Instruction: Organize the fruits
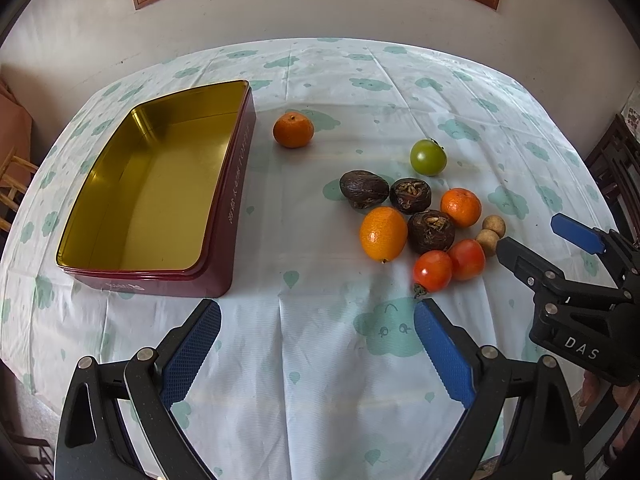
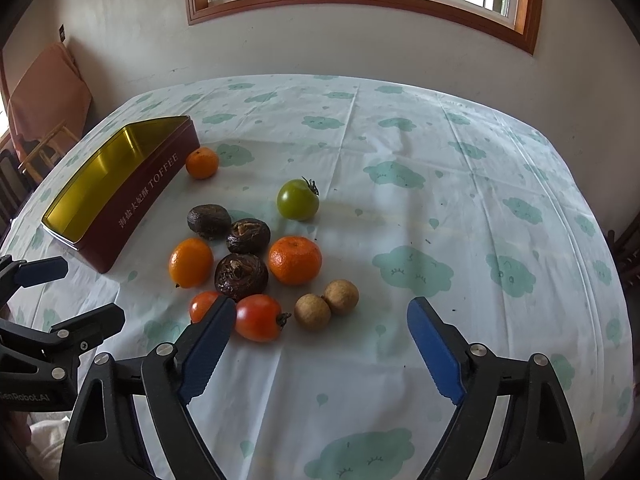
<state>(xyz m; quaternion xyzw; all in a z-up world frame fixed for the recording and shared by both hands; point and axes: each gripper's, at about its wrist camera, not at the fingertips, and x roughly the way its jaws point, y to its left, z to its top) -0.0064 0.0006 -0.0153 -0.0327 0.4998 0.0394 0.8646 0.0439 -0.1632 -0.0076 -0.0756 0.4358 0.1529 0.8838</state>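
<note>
My right claw (image 2: 320,340) is hanging above the surface (image 2: 460,208) with its blue pads standing apart, gripping nothing. Its left finger is covering part of one red tomato (image 2: 202,305); a second red tomato (image 2: 258,317) is lying just beside it, clear of the pads. Two small tan longans (image 2: 326,304) are sitting between the fingers' lines, a little farther out, touching each other. Beyond them three dark wrinkled fruits (image 2: 241,276) are clustering with an oval orange (image 2: 191,263) and a mandarin (image 2: 295,260). A green tomato (image 2: 298,199) is sitting farther off, alone. Another mandarin (image 2: 202,163) is resting near the toffee tin (image 2: 140,196), which is lying open with a bare gold inside. My left claw (image 1: 318,344) is hovering with pads apart too, holding nothing.
</note>
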